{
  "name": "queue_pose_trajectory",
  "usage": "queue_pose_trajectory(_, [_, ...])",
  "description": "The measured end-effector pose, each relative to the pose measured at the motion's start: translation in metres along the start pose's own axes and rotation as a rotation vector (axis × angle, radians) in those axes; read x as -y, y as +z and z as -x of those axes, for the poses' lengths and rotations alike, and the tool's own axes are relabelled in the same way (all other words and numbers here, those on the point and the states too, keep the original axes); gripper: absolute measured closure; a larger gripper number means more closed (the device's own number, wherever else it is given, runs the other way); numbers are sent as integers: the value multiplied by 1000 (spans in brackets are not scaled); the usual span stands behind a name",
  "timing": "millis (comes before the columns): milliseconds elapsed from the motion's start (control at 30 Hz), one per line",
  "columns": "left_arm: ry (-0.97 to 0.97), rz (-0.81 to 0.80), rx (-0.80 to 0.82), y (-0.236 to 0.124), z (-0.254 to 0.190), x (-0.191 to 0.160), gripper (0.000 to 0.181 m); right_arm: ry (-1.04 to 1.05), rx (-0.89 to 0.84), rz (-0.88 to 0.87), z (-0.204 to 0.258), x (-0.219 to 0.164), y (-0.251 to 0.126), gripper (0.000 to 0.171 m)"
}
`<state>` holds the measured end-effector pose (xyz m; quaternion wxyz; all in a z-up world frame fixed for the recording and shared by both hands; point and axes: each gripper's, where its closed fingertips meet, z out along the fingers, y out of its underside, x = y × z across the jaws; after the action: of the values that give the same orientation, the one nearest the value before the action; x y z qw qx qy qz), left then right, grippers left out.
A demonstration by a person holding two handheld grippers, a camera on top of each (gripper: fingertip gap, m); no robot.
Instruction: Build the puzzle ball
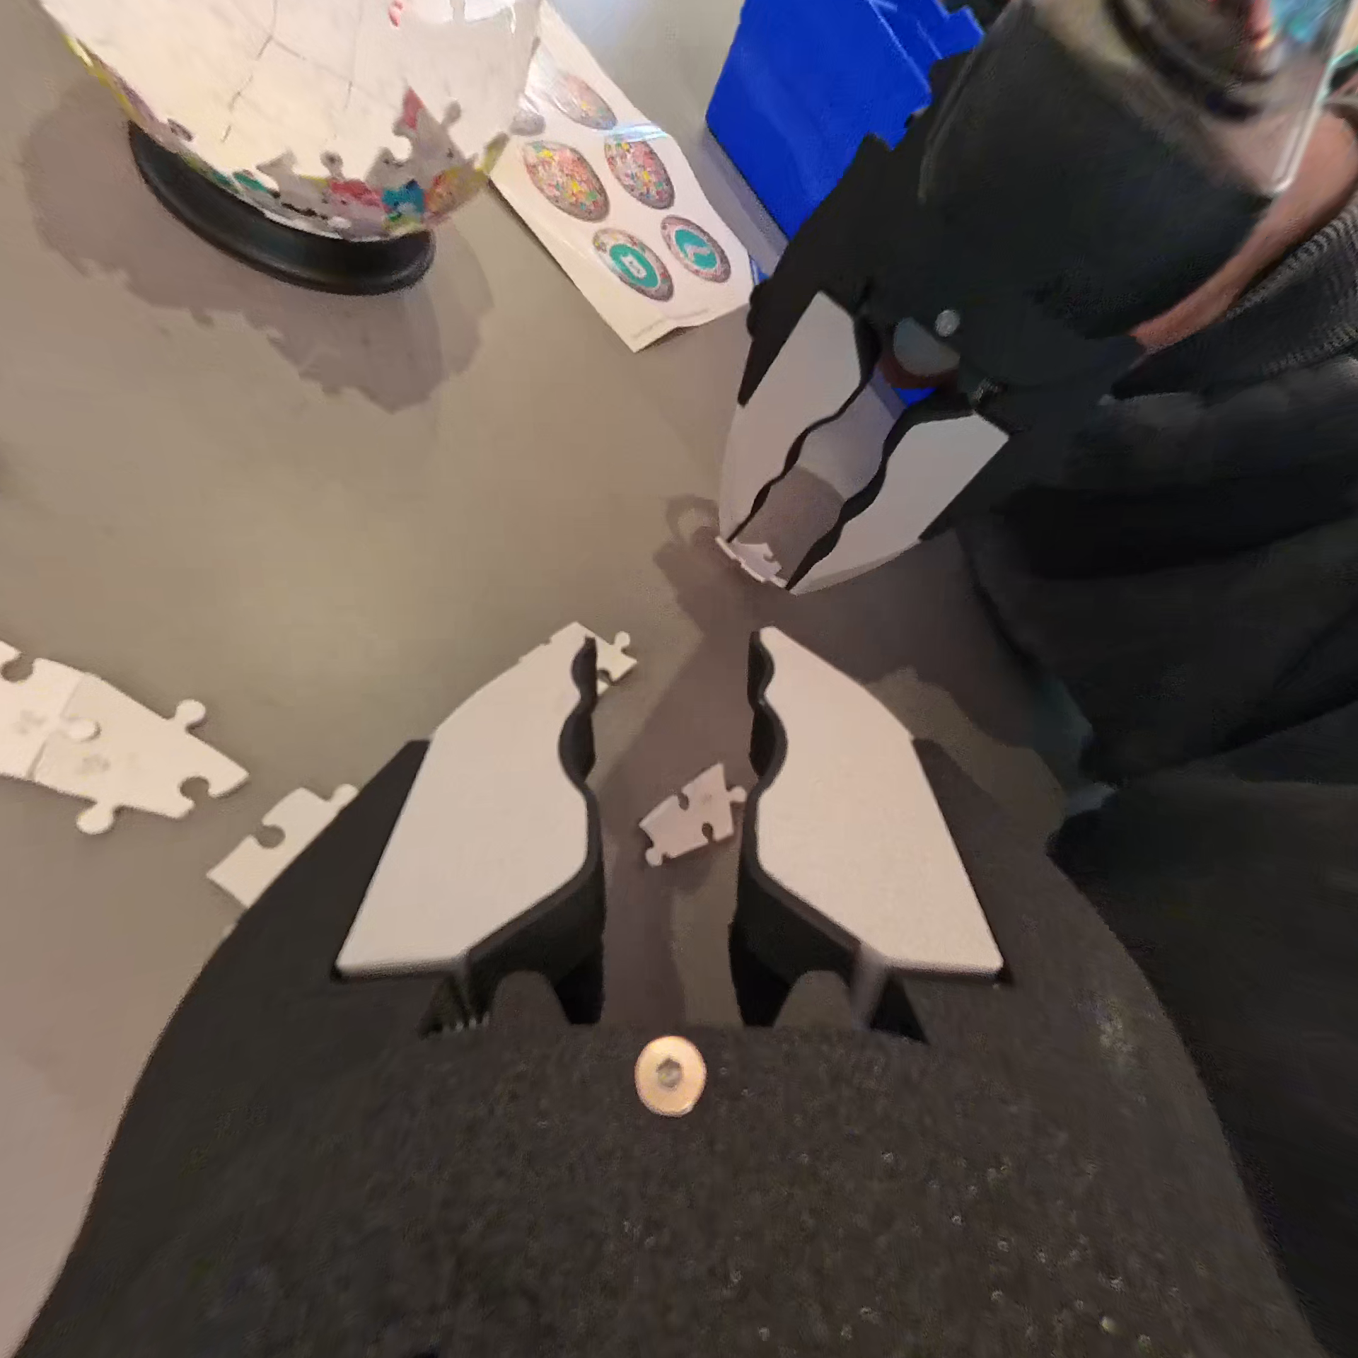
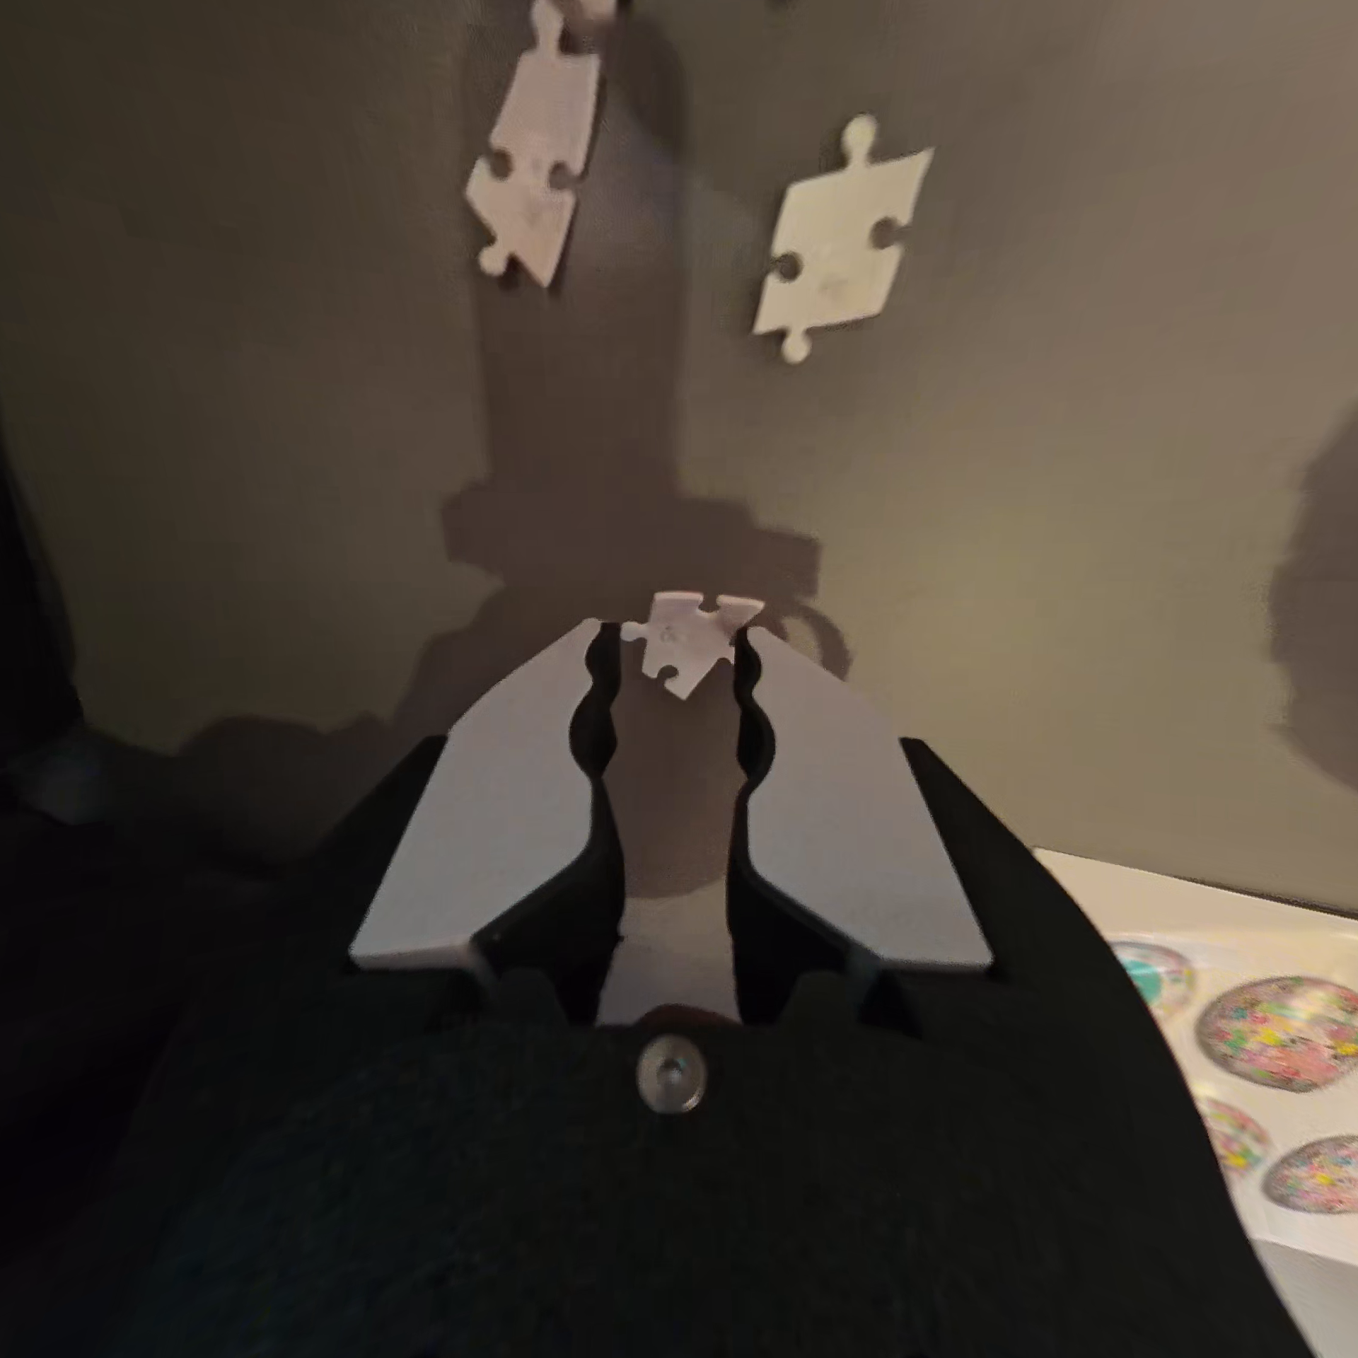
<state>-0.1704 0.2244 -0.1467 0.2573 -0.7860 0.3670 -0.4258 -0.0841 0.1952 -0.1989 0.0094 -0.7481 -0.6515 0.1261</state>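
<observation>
The right claw [image 2: 670, 632] pinches a small white puzzle piece [image 2: 687, 641] at its tips above the desk [image 2: 1029, 514]. The left claw [image 1: 672, 654] hangs narrowly parted and empty over another loose piece [image 1: 692, 812].

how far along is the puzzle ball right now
Done: the ball on its black stand has its lower part built, with a jagged open edge above. In hand: the right gripper has a small piece at its fingertips, jaws apart, so the grip is unclear. The left gripper is open over another piece. Left: loose pieces on the table.
</observation>
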Motion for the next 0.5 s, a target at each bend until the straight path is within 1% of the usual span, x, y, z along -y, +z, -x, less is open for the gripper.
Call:
queue_pose_trajectory(100, [65, 21, 28, 3, -13, -8, 144, -46, -22, -43, 10, -2, 4, 141])
queue_pose_trajectory(167, [121, 57, 47, 9, -19, -15, 143, -78, -70, -52, 12, -5, 4, 140])
queue_pose_trajectory(233, [179, 97, 59, 15, -25, -23, 143, -65, -113, -91, 17, -8, 0, 137])
queue_pose_trajectory(300, [231, 133, 69, 19, -30, -30, 143, 23, -194, -171, 19, -11, -6, 135])
queue_pose_trajectory(433, [305, 129, 95, 27, -36, -34, 148, 346, -354, -391, 25, -13, 0, 136])
queue_pose_trajectory(500, [318, 135, 100, 30, -37, -36, 148, 423, -448, -516, 33, -17, -3, 137])
